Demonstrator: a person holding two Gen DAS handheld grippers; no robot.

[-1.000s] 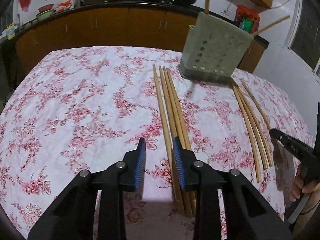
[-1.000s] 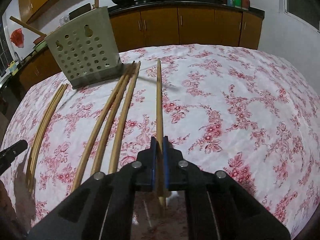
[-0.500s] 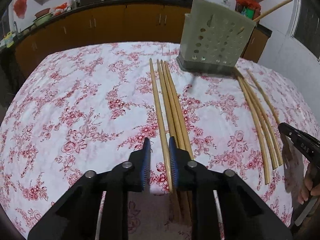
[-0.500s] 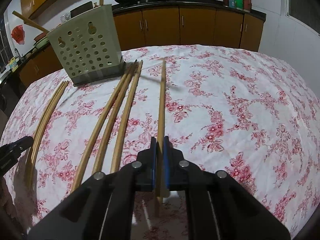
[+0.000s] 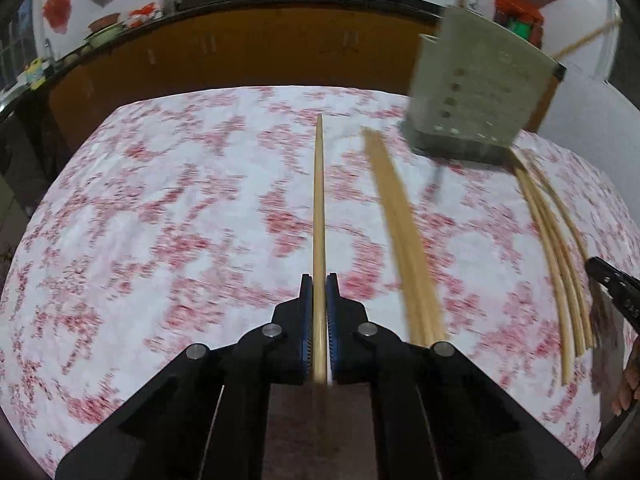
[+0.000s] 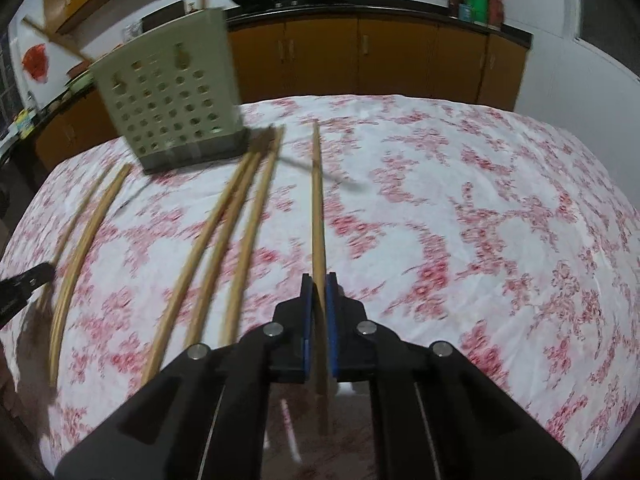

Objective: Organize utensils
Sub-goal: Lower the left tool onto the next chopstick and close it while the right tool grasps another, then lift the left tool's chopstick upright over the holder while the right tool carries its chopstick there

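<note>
The surface [image 5: 160, 208], covered in a white cloth with red flowers, filled both views, its far edge curving in front of brown cabinets [image 6: 360, 60]. Toward that far edge stood a pale perforated utensil holder [image 6: 168, 108] on a darker base, with at least two wooden sticks rising from its top, one upright and one leaning outward. Wide bare cloth lay to the left of the left wrist view and to the right of the right wrist view.

On the cloth lay loose chopsticks: a middle bunch of three [image 6: 224, 240] beside each other, and a further curved bunch [image 5: 560, 264] at the holder's other side.

The left hand-held gripper [image 5: 319, 280] was clenched on a single chopstick [image 5: 319, 208], which ran straight forward between its blue pads, tip toward the far edge. The right hand-held gripper [image 6: 319, 280] likewise clasped one chopstick [image 6: 317, 208], its butt end sticking out behind the pads.

Only the left wrist view showed fingers [image 5: 628, 384] at its right edge, on the other hand-held gripper. Both views were motion-blurred.
</note>
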